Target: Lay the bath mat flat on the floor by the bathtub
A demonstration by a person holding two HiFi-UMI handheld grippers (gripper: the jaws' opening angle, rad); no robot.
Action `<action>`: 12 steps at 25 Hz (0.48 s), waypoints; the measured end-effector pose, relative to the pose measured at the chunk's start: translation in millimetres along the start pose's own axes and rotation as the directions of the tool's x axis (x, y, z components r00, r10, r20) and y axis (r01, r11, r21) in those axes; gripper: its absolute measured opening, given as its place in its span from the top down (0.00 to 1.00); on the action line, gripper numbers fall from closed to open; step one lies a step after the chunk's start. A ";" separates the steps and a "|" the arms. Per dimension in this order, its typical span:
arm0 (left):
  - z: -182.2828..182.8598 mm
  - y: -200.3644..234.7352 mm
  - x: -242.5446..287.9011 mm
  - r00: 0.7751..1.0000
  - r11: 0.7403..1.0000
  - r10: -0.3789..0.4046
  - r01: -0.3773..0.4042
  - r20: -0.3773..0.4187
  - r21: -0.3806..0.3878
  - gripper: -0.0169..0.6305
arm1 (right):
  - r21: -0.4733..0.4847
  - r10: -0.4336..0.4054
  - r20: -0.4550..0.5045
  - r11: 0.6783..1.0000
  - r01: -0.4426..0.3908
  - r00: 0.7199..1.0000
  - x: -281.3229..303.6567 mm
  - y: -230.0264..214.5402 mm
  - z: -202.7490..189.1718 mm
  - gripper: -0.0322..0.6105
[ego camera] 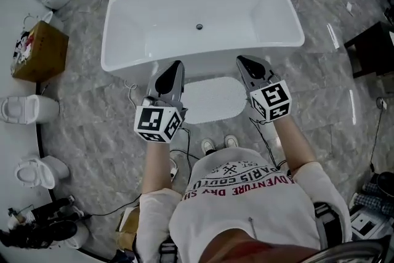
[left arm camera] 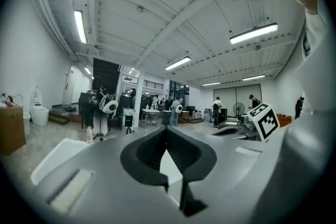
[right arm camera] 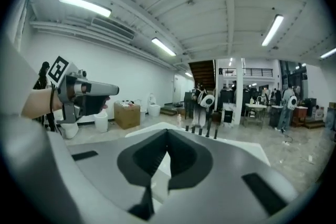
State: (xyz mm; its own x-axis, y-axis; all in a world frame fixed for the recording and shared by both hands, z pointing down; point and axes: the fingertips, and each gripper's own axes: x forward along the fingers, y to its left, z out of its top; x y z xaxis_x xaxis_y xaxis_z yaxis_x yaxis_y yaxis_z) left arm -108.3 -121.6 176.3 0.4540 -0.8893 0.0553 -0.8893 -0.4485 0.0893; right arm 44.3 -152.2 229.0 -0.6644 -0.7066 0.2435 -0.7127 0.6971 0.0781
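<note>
Holding left tool (ego camera: pixel 176 65) and right tool (ego camera: pixel 242 61) raised, both pressed together and empty, over bath mat (ego camera: pixel 213 100) spread flat on floor (ego camera: pixel 92 111) just beside bathtub (ego camera: pixel 126 55); apparently finishing.

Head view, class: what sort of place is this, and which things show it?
Probably a bathroom-fixture showroom or test hall, not a home bathroom: a freestanding bathtub stands on open floor, several toilets line the left side, and the gripper views show a large hall with strip lights and people.

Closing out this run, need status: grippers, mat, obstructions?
Left gripper and right gripper shut, empty, raised. Bath mat flat beside the bathtub. Nothing on its visible part.
</note>
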 end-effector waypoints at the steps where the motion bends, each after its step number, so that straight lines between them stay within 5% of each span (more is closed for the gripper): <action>1: 11.2 -5.4 -5.6 1.000 1.000 -0.005 0.005 0.013 0.018 0.96 | 0.000 -0.002 0.033 1.000 0.002 0.999 -8.8 0.9 14.1 0.94; 7: 67.0 -22.8 -39.5 0.994 0.998 -0.008 0.001 0.106 0.067 0.96 | -0.018 -0.028 0.174 0.999 0.032 0.984 -47.6 -2.2 79.6 0.94; 12: 81.1 -25.7 -51.5 0.993 0.998 0.002 -0.010 0.121 0.069 0.96 | 0.015 -0.053 0.216 0.999 0.051 0.975 -57.0 -10.4 92.6 0.94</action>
State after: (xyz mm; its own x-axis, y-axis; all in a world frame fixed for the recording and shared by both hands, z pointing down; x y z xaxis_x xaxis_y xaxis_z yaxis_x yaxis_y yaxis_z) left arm -113.2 -71.5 90.5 0.4423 -0.8945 -0.0649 -0.8957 -0.4443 0.0198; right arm 68.7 -130.4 124.7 -0.6583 -0.7523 0.0242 -0.7491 0.6580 0.0763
